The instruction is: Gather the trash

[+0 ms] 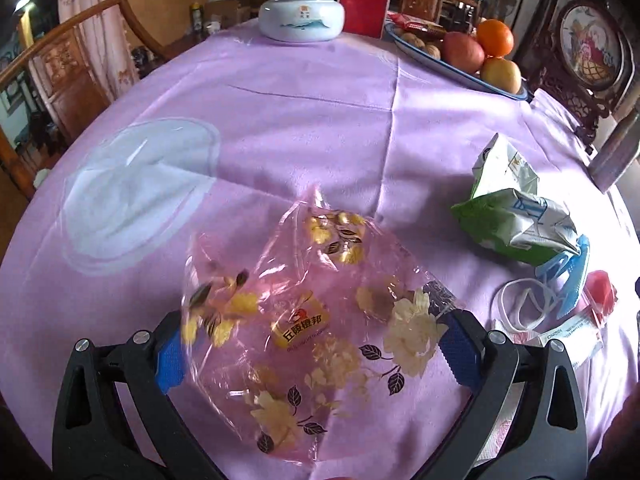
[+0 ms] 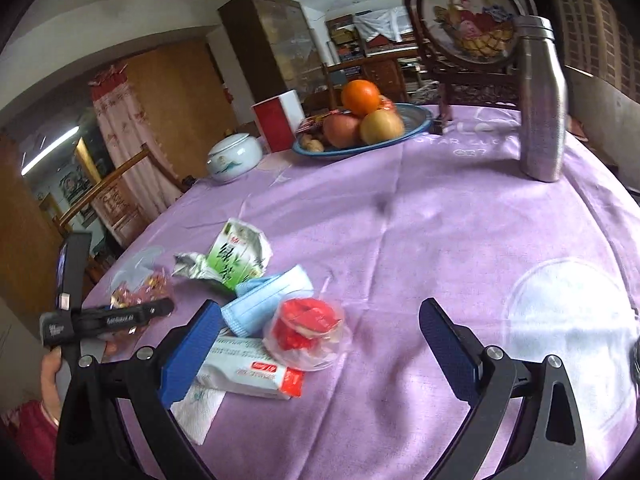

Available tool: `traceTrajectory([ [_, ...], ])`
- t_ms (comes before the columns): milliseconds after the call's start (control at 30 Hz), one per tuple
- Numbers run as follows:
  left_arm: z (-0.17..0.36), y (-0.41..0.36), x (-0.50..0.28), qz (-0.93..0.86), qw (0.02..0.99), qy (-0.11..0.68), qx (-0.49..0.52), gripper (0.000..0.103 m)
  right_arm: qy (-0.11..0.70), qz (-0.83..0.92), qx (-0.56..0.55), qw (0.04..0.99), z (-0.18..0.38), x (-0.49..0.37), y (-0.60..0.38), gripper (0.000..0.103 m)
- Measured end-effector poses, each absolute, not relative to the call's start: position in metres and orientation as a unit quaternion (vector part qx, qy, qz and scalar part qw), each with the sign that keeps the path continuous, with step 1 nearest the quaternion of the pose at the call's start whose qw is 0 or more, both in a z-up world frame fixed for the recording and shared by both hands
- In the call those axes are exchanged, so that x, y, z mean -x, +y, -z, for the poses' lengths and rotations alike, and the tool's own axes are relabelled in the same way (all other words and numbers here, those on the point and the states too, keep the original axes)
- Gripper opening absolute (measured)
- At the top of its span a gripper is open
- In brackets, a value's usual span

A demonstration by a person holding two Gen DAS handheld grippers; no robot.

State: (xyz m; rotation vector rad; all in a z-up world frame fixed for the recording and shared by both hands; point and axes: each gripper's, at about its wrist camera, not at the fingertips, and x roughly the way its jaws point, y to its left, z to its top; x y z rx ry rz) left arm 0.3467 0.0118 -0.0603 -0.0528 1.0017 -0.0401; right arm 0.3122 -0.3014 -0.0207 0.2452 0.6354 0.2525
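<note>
A pink see-through plastic bag (image 1: 316,320) with flower prints lies on the purple tablecloth between the wide-open jaws of my left gripper (image 1: 316,356). To its right lies trash: a crumpled green tea carton (image 1: 516,216), a blue face mask (image 1: 568,276) and a red wrapper (image 1: 600,288). In the right wrist view my right gripper (image 2: 320,348) is open and empty just above the red wrapper in clear plastic (image 2: 308,328), a white tissue packet (image 2: 248,372), the mask (image 2: 268,296) and the carton (image 2: 232,256). The left gripper (image 2: 116,316) shows there over the pink bag (image 2: 136,284).
A fruit plate (image 2: 416,124) with an orange and apples, a white lidded jar (image 2: 232,156), a red box (image 2: 276,120) and a steel bottle (image 2: 540,100) stand at the far side of the round table (image 2: 440,220). Wooden chairs surround it. A paper napkin (image 2: 200,412) lies at the near edge.
</note>
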Motion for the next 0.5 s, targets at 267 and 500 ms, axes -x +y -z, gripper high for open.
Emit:
traceTrajectory([
  [267,0.054,0.040,-0.355,0.028,0.883,0.459,0.088,0.097,0.317,-0.181,-0.092,0.926,0.007,-0.331,-0.246,0.097],
  [500,0.051,0.061,-0.350,0.016,0.886,0.440,0.147,0.096,0.353,-0.186,-0.038,0.916,0.003,-0.384,-0.168,0.097],
])
